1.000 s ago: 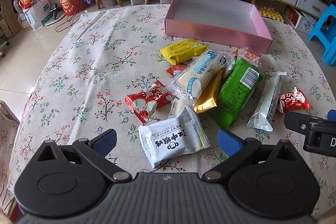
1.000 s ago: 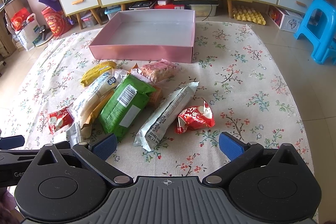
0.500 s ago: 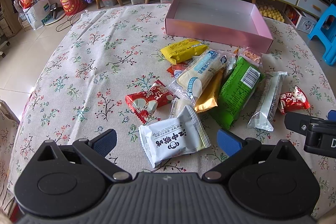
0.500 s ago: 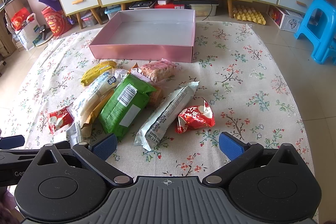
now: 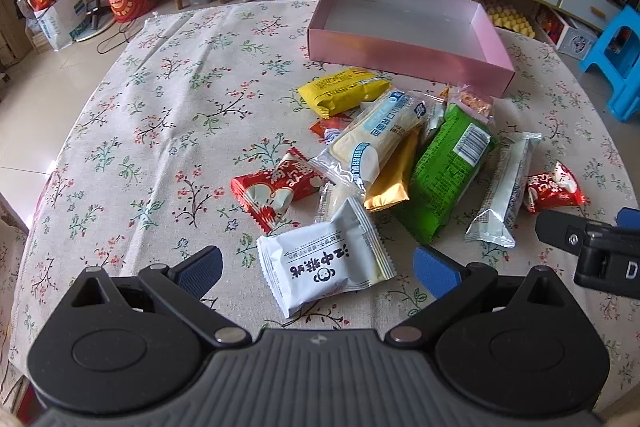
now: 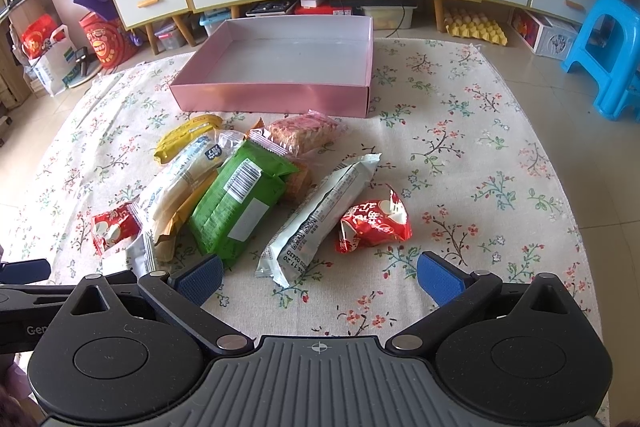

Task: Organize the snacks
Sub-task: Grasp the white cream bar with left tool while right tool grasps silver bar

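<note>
— Blue-padded and spread wide, the left gripper [image 5: 316,269] holds nothing; the white crinkle-edged foil snack packet with black characters [image 5: 326,263] lies flat on the cloth between its fingers, not yet touched.

— And the right gripper [image 6: 320,277]?

— Just as wide, just as empty. Ahead of it and slightly left lies the long silvery-white wrapped bar [image 6: 318,217]; just beside that, to the right, sits the crumpled red-and-white foil packet [image 6: 374,223].

— So which step is this?

— The very start, I'd judge. The shallow pink cardboard box with a white inside [image 6: 276,97] stands well beyond both grippers with nothing in it, and every snack is on the floral tablecloth [image 5: 160,115].

— What's next?

— Most likely the left one drops, pinches the white packet across its flat body and carries it forward and right to the box. The wrapper looks slippery and puffed, so a grip near the middle seems safer than one on the sealed edge.

— The rest of the pile?

— Farther out from the left gripper: a flat red-and-white packet [image 5: 276,189] ahead-left, then a green plastic pack with a barcode [image 5: 450,173], a gold foil sachet [image 5: 392,179] and a clear-wrapped pale cake bar with blue print [image 5: 374,143] overlapping one another. A yellow packet [image 5: 346,95] lies nearest the box.
</note>
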### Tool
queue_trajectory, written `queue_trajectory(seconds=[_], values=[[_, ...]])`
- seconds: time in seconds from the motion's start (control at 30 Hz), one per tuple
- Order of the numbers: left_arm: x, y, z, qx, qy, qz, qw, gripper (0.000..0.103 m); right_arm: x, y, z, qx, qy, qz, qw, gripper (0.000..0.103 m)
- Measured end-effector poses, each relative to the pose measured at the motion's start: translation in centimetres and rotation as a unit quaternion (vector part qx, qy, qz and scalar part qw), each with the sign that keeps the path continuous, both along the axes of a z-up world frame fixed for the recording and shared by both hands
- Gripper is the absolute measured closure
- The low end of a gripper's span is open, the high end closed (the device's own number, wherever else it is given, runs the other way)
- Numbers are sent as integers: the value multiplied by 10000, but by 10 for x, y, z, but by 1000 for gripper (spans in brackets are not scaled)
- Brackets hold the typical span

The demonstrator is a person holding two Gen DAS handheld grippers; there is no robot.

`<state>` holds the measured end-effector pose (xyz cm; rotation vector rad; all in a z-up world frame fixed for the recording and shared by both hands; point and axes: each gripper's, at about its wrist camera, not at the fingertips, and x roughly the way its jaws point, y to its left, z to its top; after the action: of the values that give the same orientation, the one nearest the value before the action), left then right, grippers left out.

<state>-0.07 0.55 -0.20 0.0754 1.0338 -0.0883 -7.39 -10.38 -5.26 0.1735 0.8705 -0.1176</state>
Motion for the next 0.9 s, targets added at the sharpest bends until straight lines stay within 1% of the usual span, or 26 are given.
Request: queue_trajectory(seconds=[0.07, 0.13, 0.23, 0.33, 0.5, 0.63, 0.73, 0.8, 0.83, 0.9], values=[[1, 1, 3, -30, -5, -32, 10000, 1, 1, -5, 2, 17, -23, 16, 10000, 0], [3, 3, 7, -79, -25, -72, 9999, 1, 4, -7, 6, 134, -5, 74, 9999, 0], [10, 6, 11, -199, -9, -174, 9996, 1, 7, -11, 12, 414, -16, 342, 9986, 0], [19, 8, 17, -157, -58, -278, 9995, 2, 11, -15, 20, 719, -22, 522, 9960, 0], [33, 10, 23, -216, -35, -367, 9991, 5, 25, -22, 25, 1189, 115, 564, 9912, 0], [43, 8, 23, -152, -131, -629, 9978, 6, 38, -32, 17, 1622, 346, 490, 9849, 0], [51, 10, 16, -171, -257, -767, 9966, 13, 48, -42, 6, 2006, 437, 363, 9780, 0], [56, 12, 9, -190, -353, -814, 9959, 20, 53, -49, -2, 2073, 441, 209, 9771, 1], [59, 14, 5, -275, -368, -860, 9952, 21, 55, -53, -8, 2074, 432, 138, 9772, 1], [65, 17, -2, -483, -300, -950, 9938, 28, 59, -59, -19, 2109, 517, -20, 9761, 5]])
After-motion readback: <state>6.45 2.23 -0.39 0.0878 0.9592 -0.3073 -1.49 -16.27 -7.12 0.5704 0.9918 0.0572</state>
